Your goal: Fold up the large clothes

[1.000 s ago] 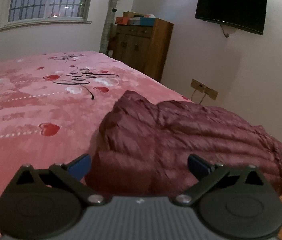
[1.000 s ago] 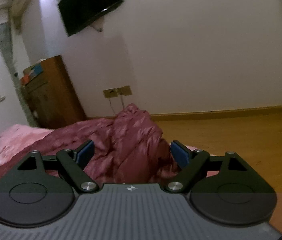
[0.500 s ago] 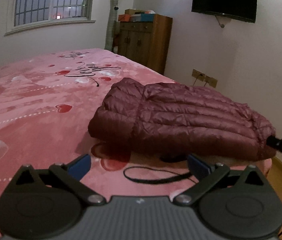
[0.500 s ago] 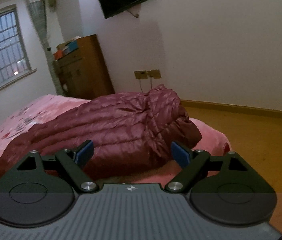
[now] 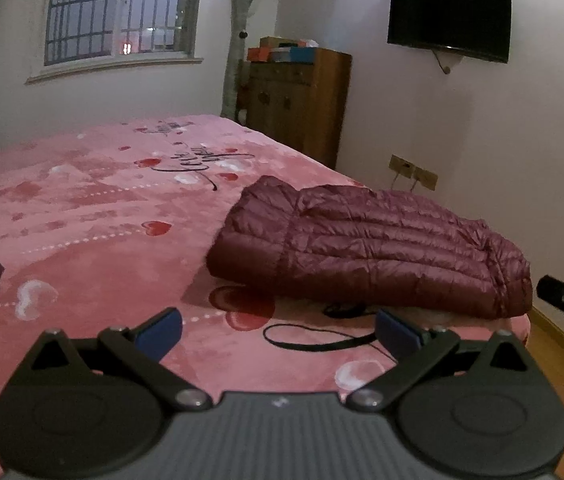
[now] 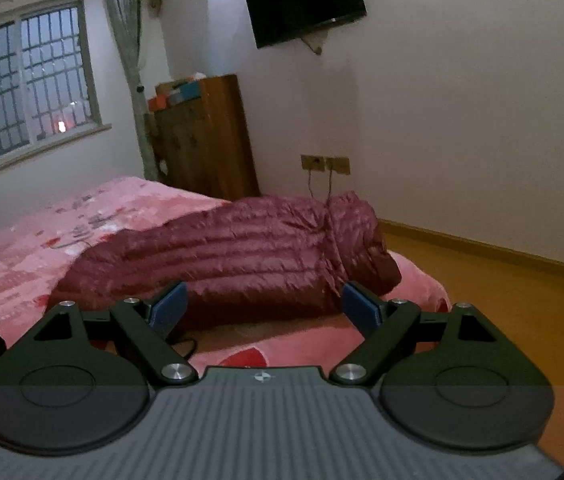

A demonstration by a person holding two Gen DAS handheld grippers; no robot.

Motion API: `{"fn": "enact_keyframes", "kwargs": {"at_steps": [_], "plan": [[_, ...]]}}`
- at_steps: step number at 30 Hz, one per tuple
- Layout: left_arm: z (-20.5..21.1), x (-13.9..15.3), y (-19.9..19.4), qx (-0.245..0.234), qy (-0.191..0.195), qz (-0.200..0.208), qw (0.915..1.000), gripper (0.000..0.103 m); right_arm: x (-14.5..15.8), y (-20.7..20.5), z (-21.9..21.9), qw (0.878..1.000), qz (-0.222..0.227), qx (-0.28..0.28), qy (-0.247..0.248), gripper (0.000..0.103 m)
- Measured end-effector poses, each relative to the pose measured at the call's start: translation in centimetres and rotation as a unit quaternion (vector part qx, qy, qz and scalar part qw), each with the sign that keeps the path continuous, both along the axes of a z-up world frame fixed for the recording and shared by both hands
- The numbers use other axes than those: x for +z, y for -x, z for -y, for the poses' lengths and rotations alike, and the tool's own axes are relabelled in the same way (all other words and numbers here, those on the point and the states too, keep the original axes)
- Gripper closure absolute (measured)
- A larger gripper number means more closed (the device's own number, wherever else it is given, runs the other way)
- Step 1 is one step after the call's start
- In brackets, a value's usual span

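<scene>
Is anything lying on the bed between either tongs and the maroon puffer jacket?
Only a thin black strap, looped on the pink blanket between the open left tongs and the jacket. Nothing solid blocks the open right tongs.

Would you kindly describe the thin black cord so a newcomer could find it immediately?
Start at the pink bed and find the folded maroon puffer jacket near its foot corner. On the blanket just in front of it lies the black cord, a slim flat loop, the only dark line there.

A maroon quilted jacket (image 5: 370,248) lies on a pink blanket (image 5: 82,216) with red hearts.
</scene>
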State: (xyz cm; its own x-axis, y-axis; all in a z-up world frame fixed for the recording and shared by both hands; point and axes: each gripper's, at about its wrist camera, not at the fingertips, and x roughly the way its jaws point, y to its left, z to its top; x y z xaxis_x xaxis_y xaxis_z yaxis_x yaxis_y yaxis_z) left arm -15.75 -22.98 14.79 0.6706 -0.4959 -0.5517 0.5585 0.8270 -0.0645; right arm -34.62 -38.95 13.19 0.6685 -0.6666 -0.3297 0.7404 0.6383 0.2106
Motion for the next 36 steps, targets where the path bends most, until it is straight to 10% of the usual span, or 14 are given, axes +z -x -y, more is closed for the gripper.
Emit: {"fn": "enact_keyframes", "kwargs": {"at_steps": [36], "plan": [[-2.0,5.4,4.5,-0.004,0.017,0.053,0.9984,0.001,4.8,4.2,-4.5,0.999,-0.009,0.023,0.03,0.0]]}}
